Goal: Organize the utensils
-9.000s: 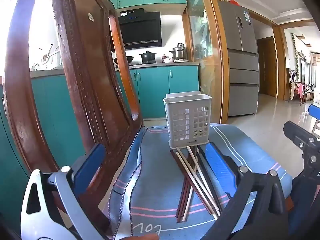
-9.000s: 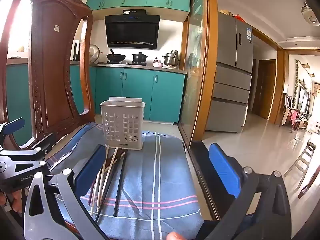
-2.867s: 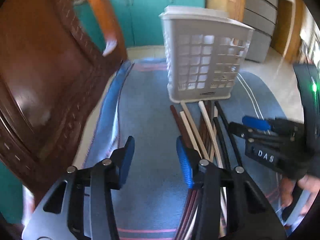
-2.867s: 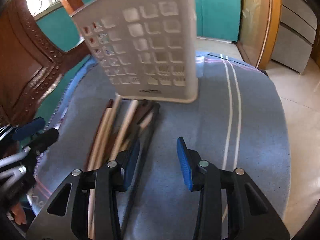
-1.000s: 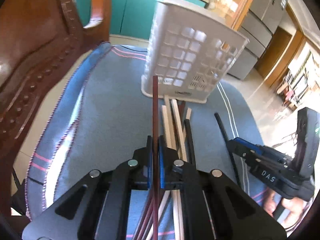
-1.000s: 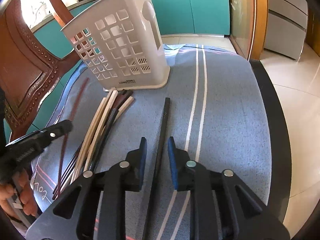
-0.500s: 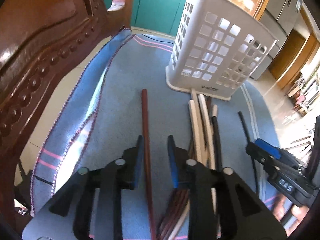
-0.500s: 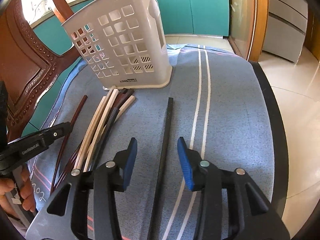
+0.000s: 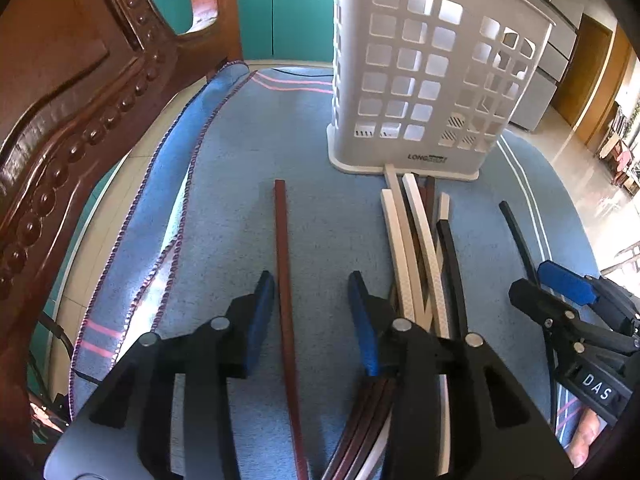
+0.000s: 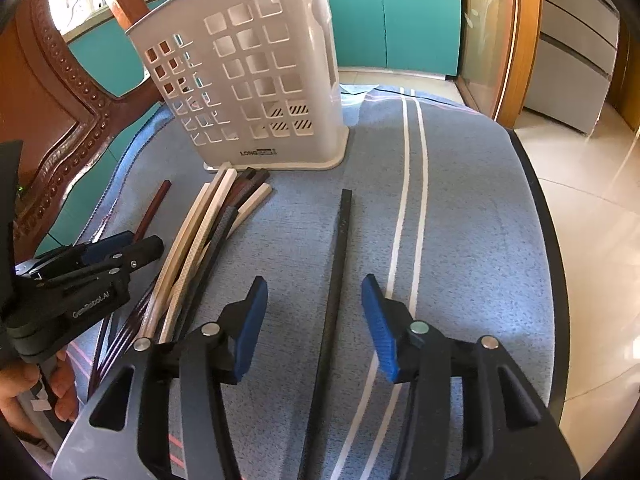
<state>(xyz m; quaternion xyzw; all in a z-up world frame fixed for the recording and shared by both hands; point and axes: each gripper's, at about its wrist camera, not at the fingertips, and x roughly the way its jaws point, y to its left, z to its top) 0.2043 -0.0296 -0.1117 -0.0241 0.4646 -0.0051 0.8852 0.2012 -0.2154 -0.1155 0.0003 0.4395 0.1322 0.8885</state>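
Straddling one brown chopstick (image 9: 285, 280) that lies flat on the cloth (image 9: 224, 208), the left hand-held gripper (image 9: 311, 312) is open, its blue pads clear of the stick. The right hand-held gripper (image 10: 314, 320) is likewise open over one black chopstick (image 10: 338, 264). Between them lies a loose pile (image 9: 416, 248) of square-sided sticks, cream, brown and black, too overlapped to count. Their tips touch one white plastic basket (image 9: 424, 80) with a square-holed grid, standing upright.
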